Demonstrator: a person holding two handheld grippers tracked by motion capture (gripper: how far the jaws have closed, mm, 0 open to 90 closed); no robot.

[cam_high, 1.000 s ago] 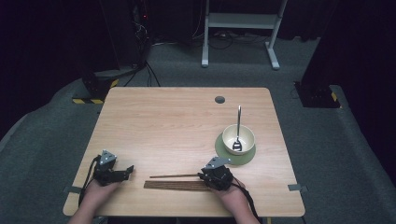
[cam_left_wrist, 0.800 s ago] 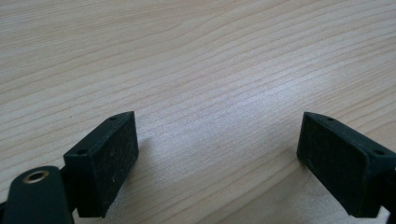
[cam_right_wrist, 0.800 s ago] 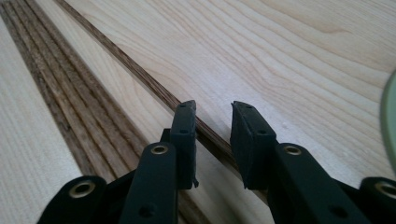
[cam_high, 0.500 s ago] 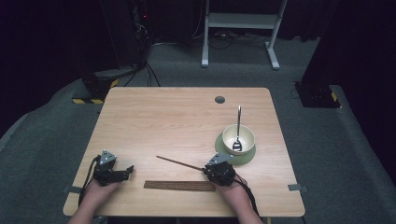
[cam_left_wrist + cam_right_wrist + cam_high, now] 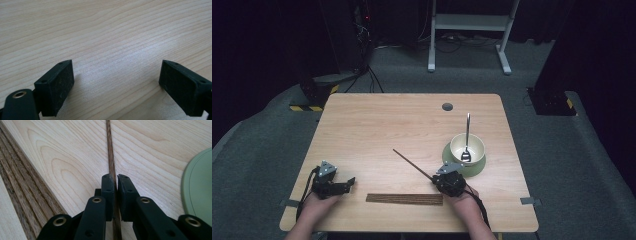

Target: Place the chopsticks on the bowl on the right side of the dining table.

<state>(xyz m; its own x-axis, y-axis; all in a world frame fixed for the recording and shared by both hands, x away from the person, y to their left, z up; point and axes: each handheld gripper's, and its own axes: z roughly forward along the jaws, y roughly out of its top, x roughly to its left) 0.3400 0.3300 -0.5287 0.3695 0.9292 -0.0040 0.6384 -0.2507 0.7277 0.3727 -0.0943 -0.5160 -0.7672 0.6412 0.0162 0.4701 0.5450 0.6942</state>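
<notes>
Right tool (image 5: 438,178) is clenched on a single dark wooden chopstick (image 5: 412,163); its jaws have just been closing, and the stick sits between the pads. In the right gripper view the two black jaws pinch the chopstick (image 5: 111,165) with almost no gap, and the stick runs straight ahead along the jaw line over the light wood bench (image 5: 75,157). In the high view the held chopstick slants up and to the left from the right tool, its far tip over open bench (image 5: 377,125) near the middle. The remaining chopsticks (image 5: 404,199) lie flat as a row near the bench's front edge, between the two hands, just left of the right tool. The same row shows as dark strips at the left of the right gripper view (image 5: 22,195).

A pale bowl (image 5: 467,148) stands on a green plate (image 5: 450,149) just behind and right of the right tool; a metal spoon (image 5: 467,135) stands in the bowl, handle leaning against the far rim. The plate's edge shows at the right of the right gripper view (image 5: 197,187).

Left tool (image 5: 343,183) rests at the front left of the bench, released; jaws stand wide apart with bare bench between them (image 5: 117,82), well apart from the chopstick row.
</notes>
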